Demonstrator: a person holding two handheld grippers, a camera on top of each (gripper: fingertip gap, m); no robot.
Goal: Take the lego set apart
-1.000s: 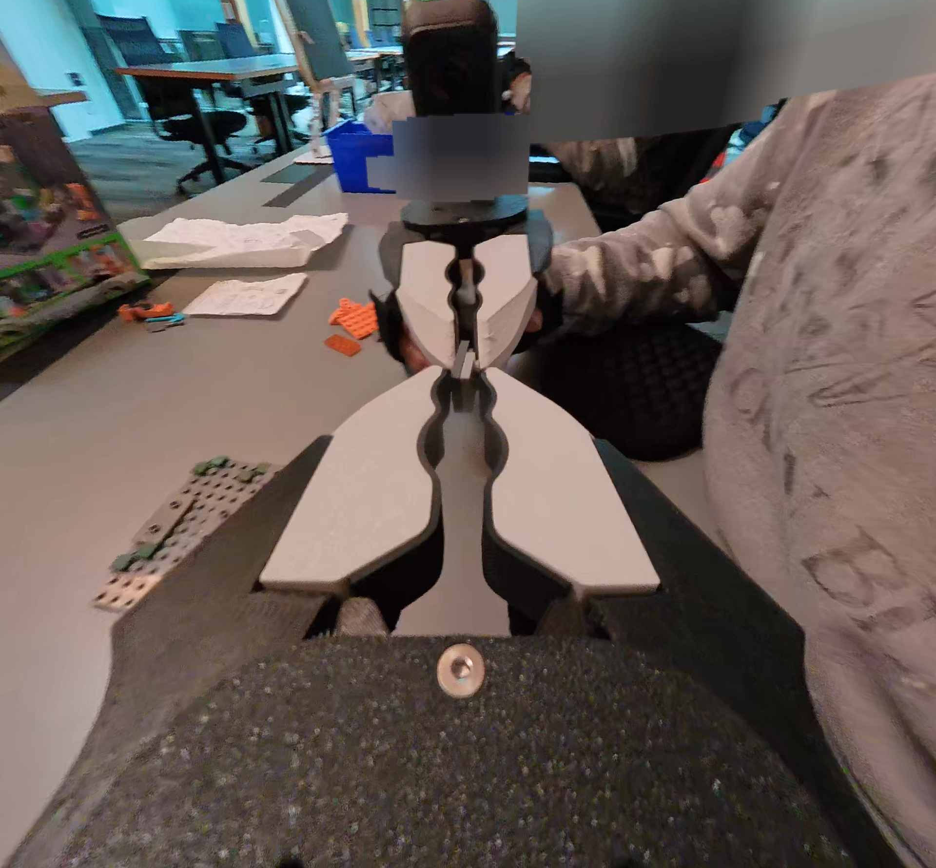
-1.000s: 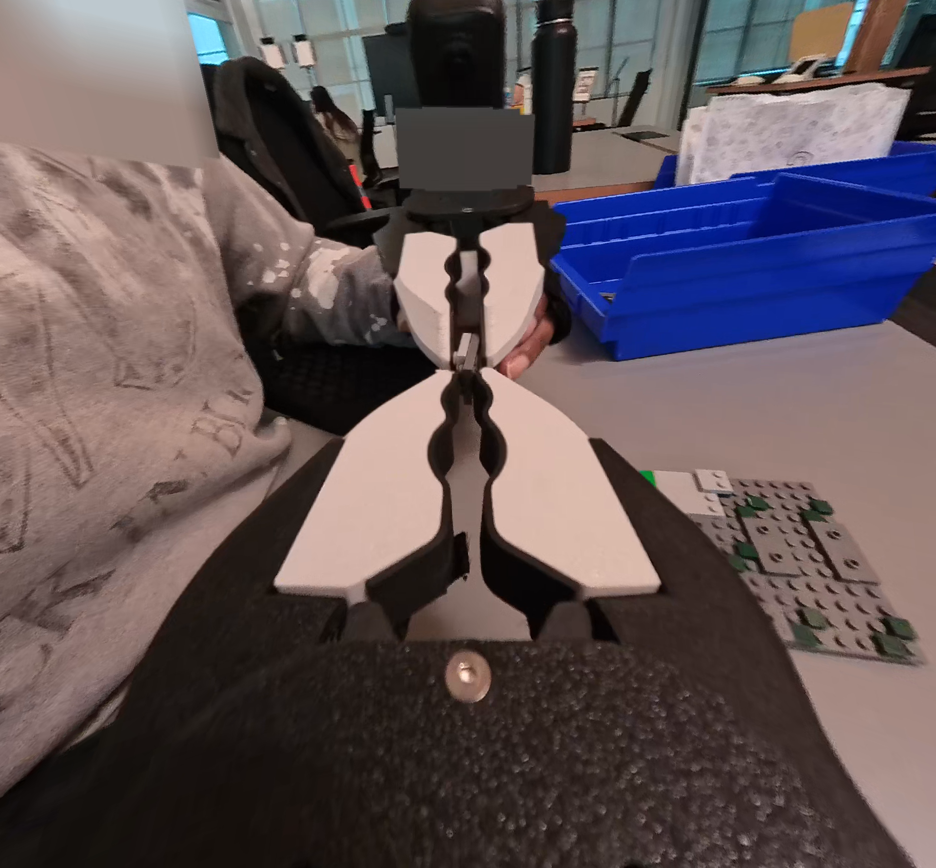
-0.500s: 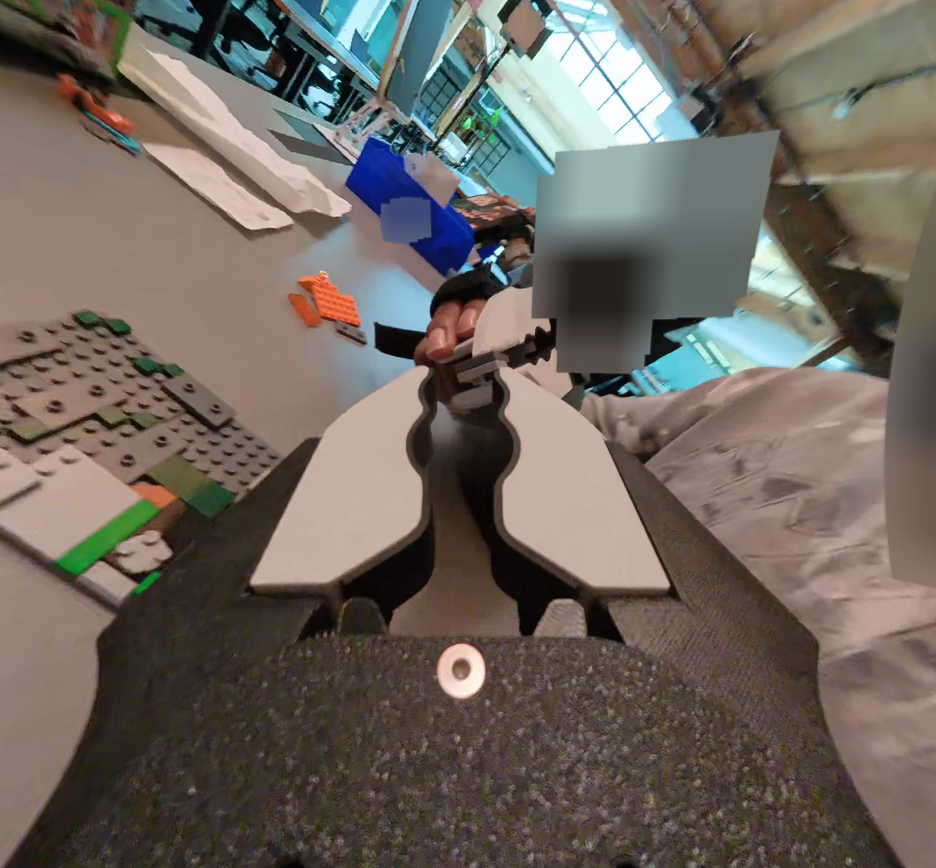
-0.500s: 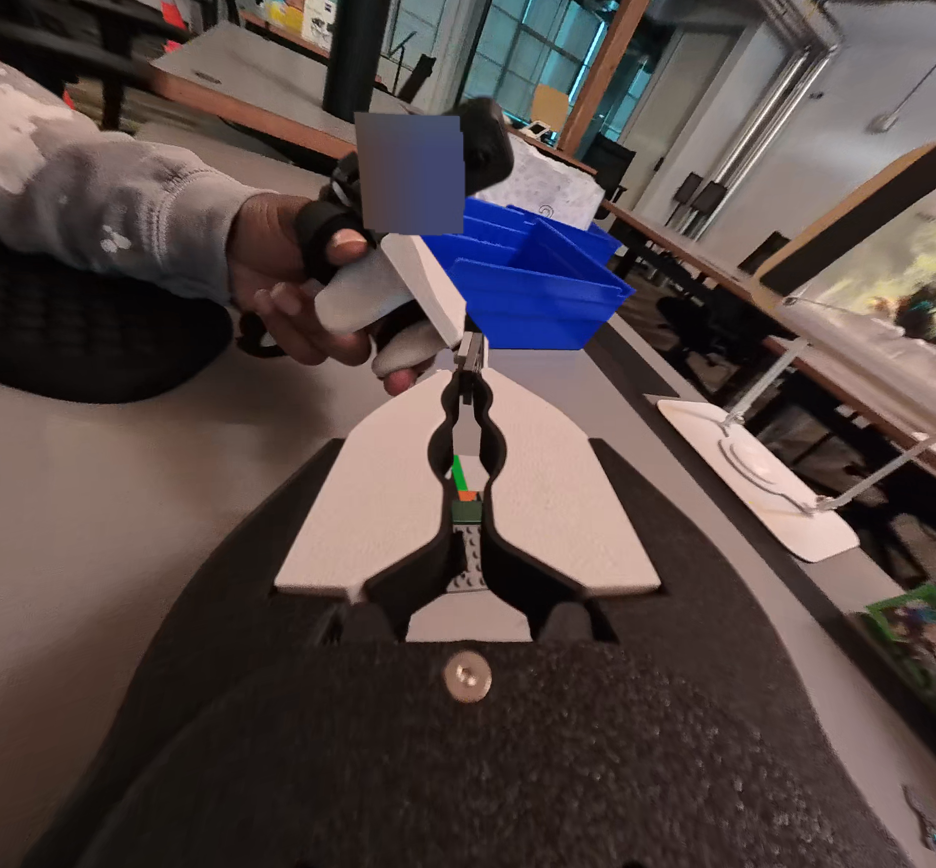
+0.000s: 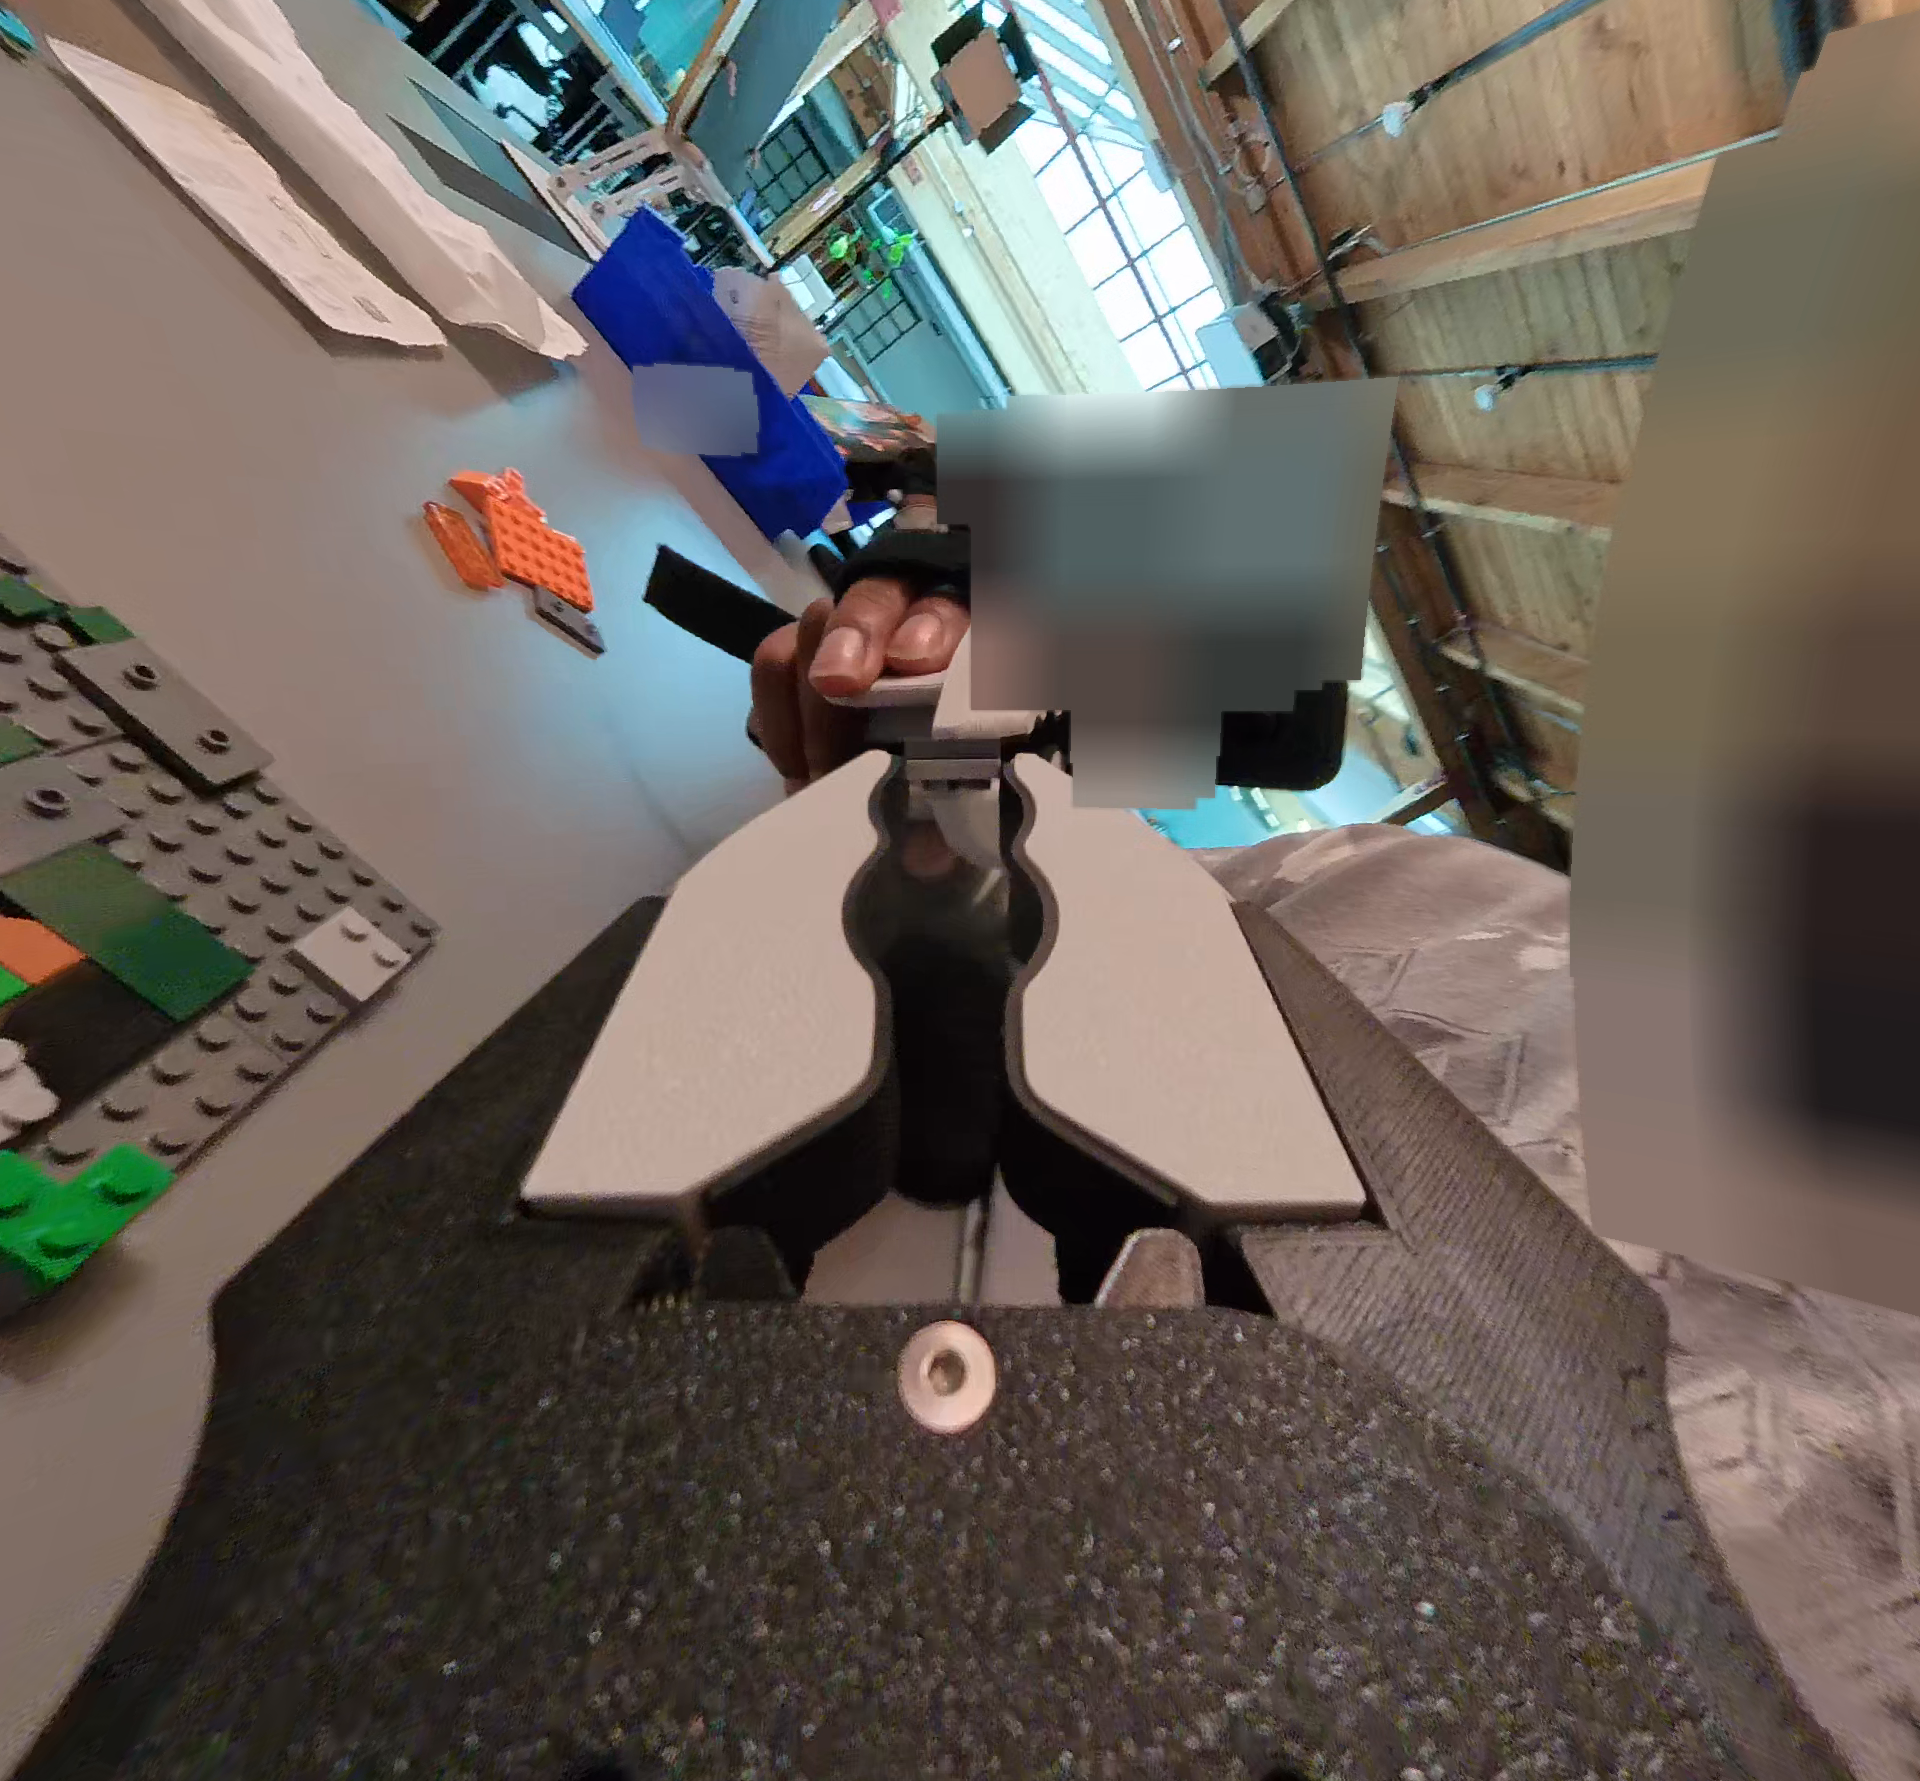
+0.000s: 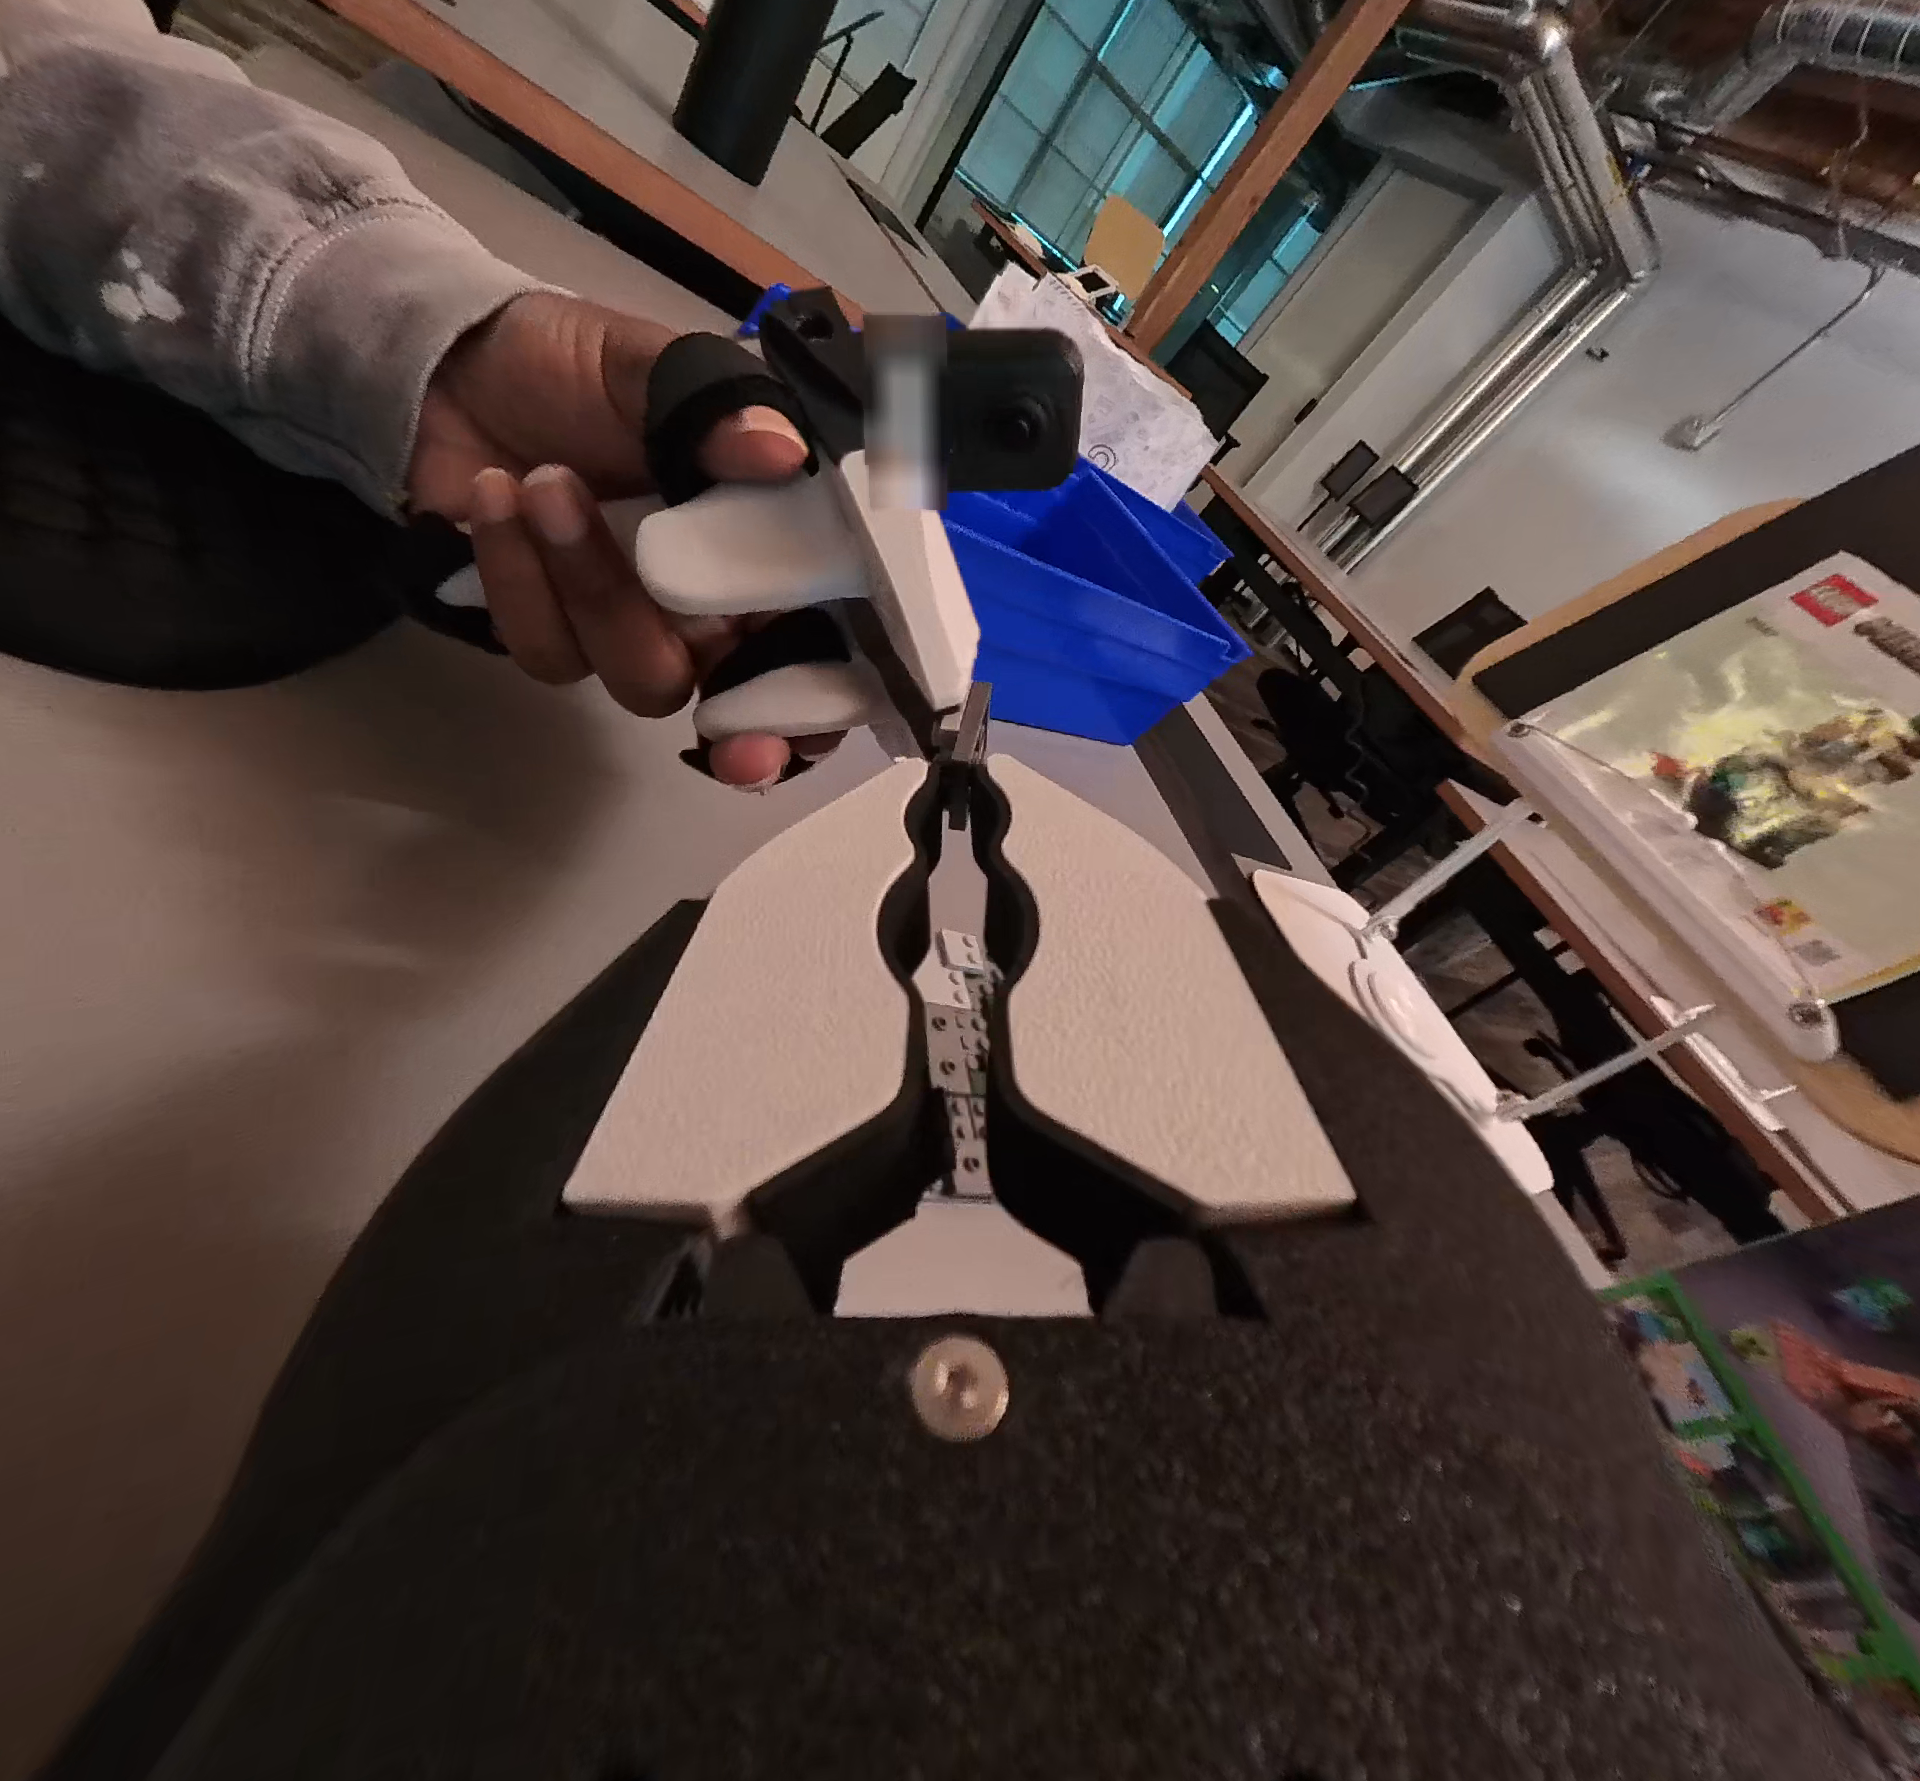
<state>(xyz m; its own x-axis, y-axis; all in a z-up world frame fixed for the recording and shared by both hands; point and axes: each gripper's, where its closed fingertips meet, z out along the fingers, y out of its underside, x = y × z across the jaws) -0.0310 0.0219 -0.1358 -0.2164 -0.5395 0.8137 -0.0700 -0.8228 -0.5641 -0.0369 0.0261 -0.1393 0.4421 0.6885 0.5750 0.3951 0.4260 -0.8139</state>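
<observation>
**Both grippers pinched on one small grey lego piece, held tip to tip above the tabletop**

Hard to make out first: the grey piece (image 6: pixel 971 732) is tiny and mostly buried between the two sets of tips. In the left wrist view it reads as a thin grey plate (image 5: pixel 951 763) right at the tips, partly under a mosaic patch. Can't tell if it is one part or two stacked.

Left gripper (image 5: pixel 948 775): fingers drawn in narrow, tips clamped on the piece. Right gripper (image 6: pixel 958 777): same, narrow, tips closed on the piece's other end. They meet at an angle, and each shows in the other's view with the hand (image 6: pixel 582 526) holding it. A grey sleeve (image 6: pixel 208 256) runs off frame.

Rest of the lego set: grey studded baseplate (image 5: pixel 197 910) lies flat on the tabletop (image 5: pixel 343 692), cut off by the left edge of the left wrist view. It carries dark green, grey, orange and black tiles, with a bright green piece (image 5: pixel 62 1212) at its near corner. In the right wrist view only a sliver of grey studs (image 6: pixel 961 1035) shows through the finger gap.

Around:
- orange plates (image 5: pixel 520 536) loose on the tabletop, apart from the baseplate
- blue bin (image 6: pixel 1081 609) behind the grippers
- white papers (image 5: pixel 260 173) further back
- lego box (image 6: pixel 1787 1482) at right edge, cropped
- instruction booklet (image 6: pixel 1745 755) propped up, partly cut off
- black bottle (image 6: pixel 774 17) on a far table
</observation>
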